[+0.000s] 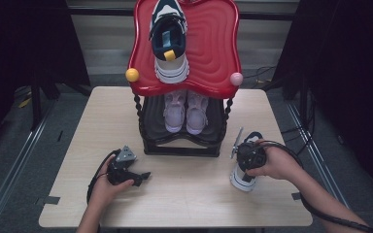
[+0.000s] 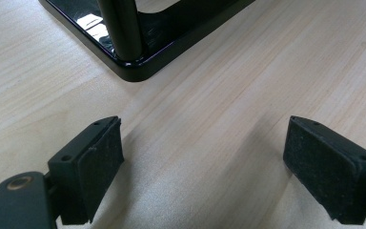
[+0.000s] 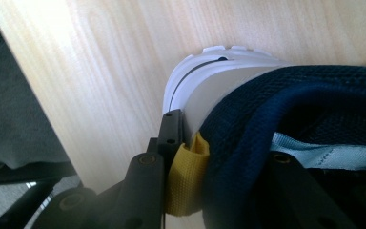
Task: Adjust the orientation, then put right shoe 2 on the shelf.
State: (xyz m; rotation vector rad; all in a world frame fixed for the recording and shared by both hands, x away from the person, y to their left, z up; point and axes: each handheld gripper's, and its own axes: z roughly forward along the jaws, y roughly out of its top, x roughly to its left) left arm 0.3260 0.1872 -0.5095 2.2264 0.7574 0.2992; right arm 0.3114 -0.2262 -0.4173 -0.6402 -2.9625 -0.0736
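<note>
Navy and white sneaker sitting on pale wooden table, right gripper pinching its heel; left gripper spread wide; matching sneaker resting on red shelf.

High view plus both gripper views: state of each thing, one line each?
Right gripper: shut on the heel collar of the navy shoe.
Navy shoe: on the table, gripped at the heel by the yellow pull tab.
Left gripper: open, nothing between its jaws, low over the table.
Matching navy shoe: resting on the red top shelf.
Pink pair: side by side on the lower black shelf.
</note>
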